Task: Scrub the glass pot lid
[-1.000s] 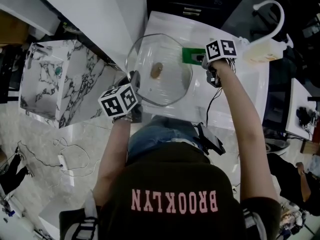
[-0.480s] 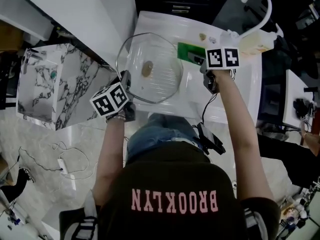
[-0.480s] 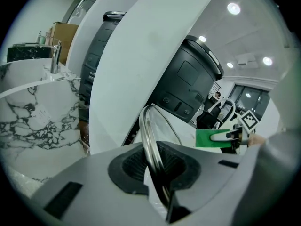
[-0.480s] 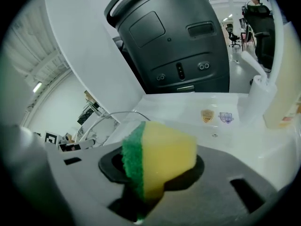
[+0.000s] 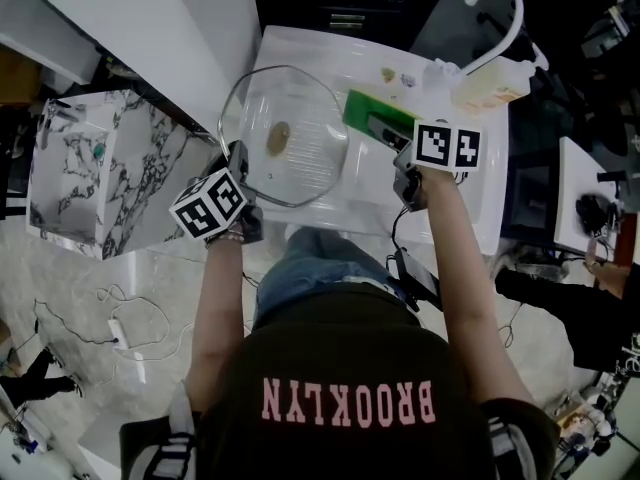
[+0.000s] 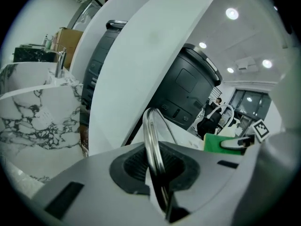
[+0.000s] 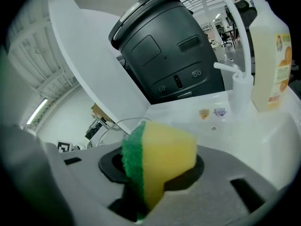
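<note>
The glass pot lid [image 5: 285, 133], round with a steel rim and a brown knob, hangs tilted over the white sink counter [image 5: 470, 208]. My left gripper [image 5: 240, 173] is shut on its near-left rim; in the left gripper view the steel rim [image 6: 154, 149] runs down between the dark pads. My right gripper [image 5: 392, 138] is shut on a yellow sponge with a green scouring face [image 5: 365, 116], just right of the lid. The sponge [image 7: 157, 159] fills the right gripper view; the lid's edge [image 7: 115, 125] shows beyond it to the left.
A white curved tap [image 5: 500, 13] and a dish-soap bottle [image 5: 480, 86] stand at the counter's back right. A large black appliance [image 7: 164, 46] sits behind the counter. A marble-patterned box [image 5: 90, 168] stands at the left. Cables lie on the floor.
Both grippers have drifted left and a little nearer in the head view. The lid moved left with the left gripper, and the sponge now sits apart from the lid's right edge.
</note>
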